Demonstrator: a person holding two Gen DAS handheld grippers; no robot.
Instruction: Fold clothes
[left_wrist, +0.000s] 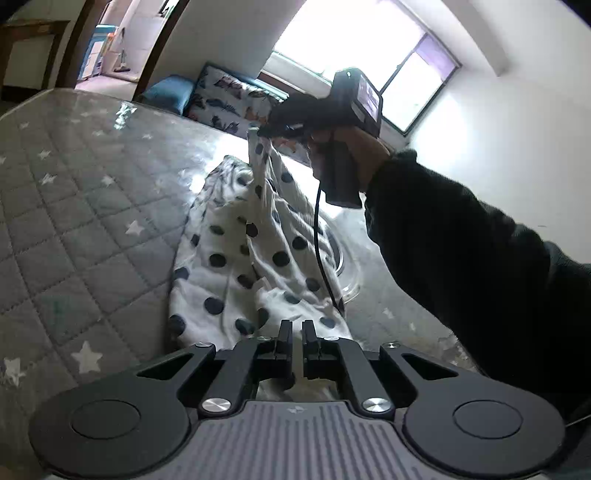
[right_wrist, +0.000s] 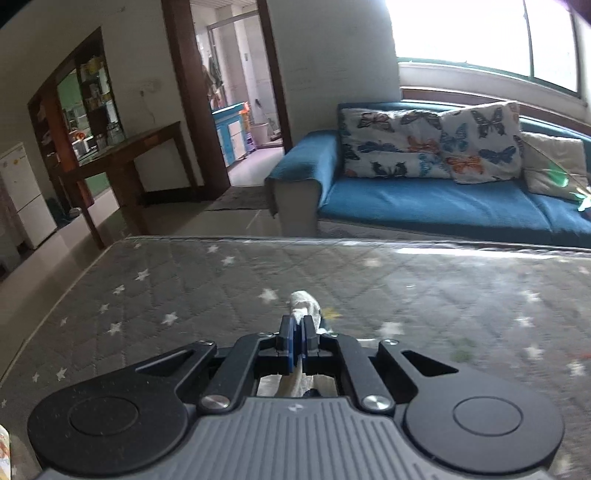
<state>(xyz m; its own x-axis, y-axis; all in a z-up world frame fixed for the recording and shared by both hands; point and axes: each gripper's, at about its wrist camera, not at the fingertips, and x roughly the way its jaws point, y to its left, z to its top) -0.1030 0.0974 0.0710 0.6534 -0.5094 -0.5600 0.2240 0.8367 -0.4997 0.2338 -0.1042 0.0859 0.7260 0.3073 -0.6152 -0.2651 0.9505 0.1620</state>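
A white garment with dark polka dots (left_wrist: 236, 258) lies bunched on a grey quilted mattress with white stars (left_wrist: 92, 221). One corner is lifted to my right gripper (left_wrist: 258, 131), which a hand in a dark sleeve (left_wrist: 461, 251) holds up above the bed. In the right wrist view my right gripper (right_wrist: 297, 325) is shut, and a twist of white fabric (right_wrist: 304, 306) pokes out past its fingertips. My left gripper (left_wrist: 296, 332) sits at the near end of the garment. Its jaws are shut, with white cloth showing in the slit and beneath them.
A black cable (left_wrist: 317, 240) hangs from the right gripper across the cloth. Beyond the mattress (right_wrist: 221, 288) stand a blue sofa (right_wrist: 424, 199) with butterfly pillows (right_wrist: 399, 144), a dark wooden table (right_wrist: 122, 155), a doorway (right_wrist: 240, 92) and a white fridge (right_wrist: 22, 192).
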